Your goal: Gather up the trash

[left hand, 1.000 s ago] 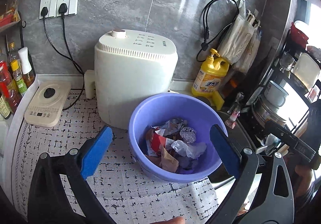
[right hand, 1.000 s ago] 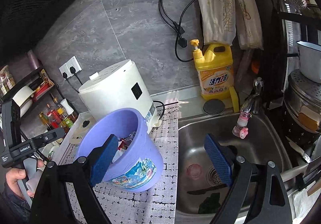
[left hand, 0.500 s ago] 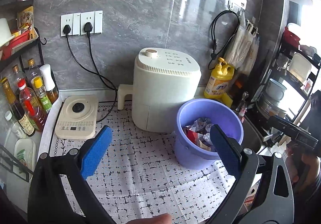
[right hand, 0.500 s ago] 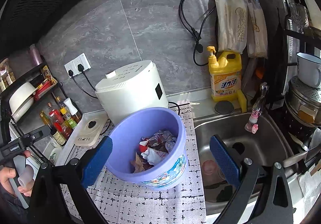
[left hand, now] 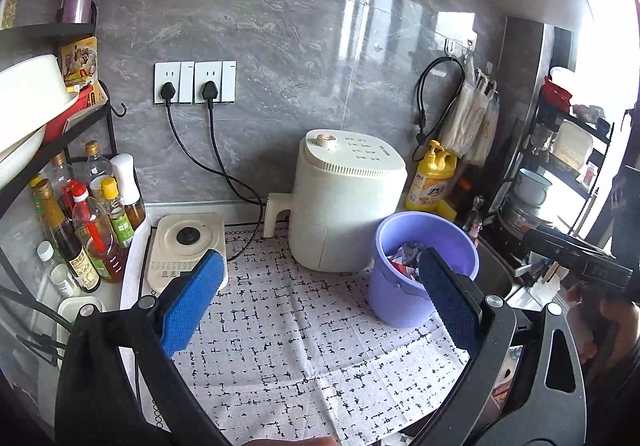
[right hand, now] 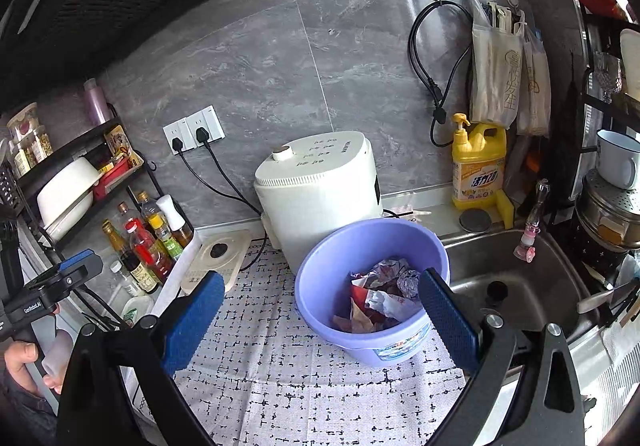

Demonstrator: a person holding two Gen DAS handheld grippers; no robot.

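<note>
A purple plastic bucket (left hand: 404, 298) stands on the patterned counter mat (left hand: 288, 346), right of a white air fryer (left hand: 344, 206). It also shows in the right wrist view (right hand: 328, 286), holding crumpled trash (right hand: 380, 298): foil, red wrappers, brown paper. My left gripper (left hand: 316, 302) is open and empty, held back above the mat, left of the bucket. My right gripper (right hand: 320, 322) is open and empty, above and in front of the bucket.
A white induction plate (left hand: 188, 246) and sauce bottles (left hand: 88, 214) stand at the left. A steel sink (right hand: 520, 286) lies right of the bucket, with a yellow detergent bottle (right hand: 478, 166) behind it. A dish rack (right hand: 608, 186) is at far right.
Both grippers have pulled back and up from the bucket, which now looks smaller and farther. Both stayed open and empty.
</note>
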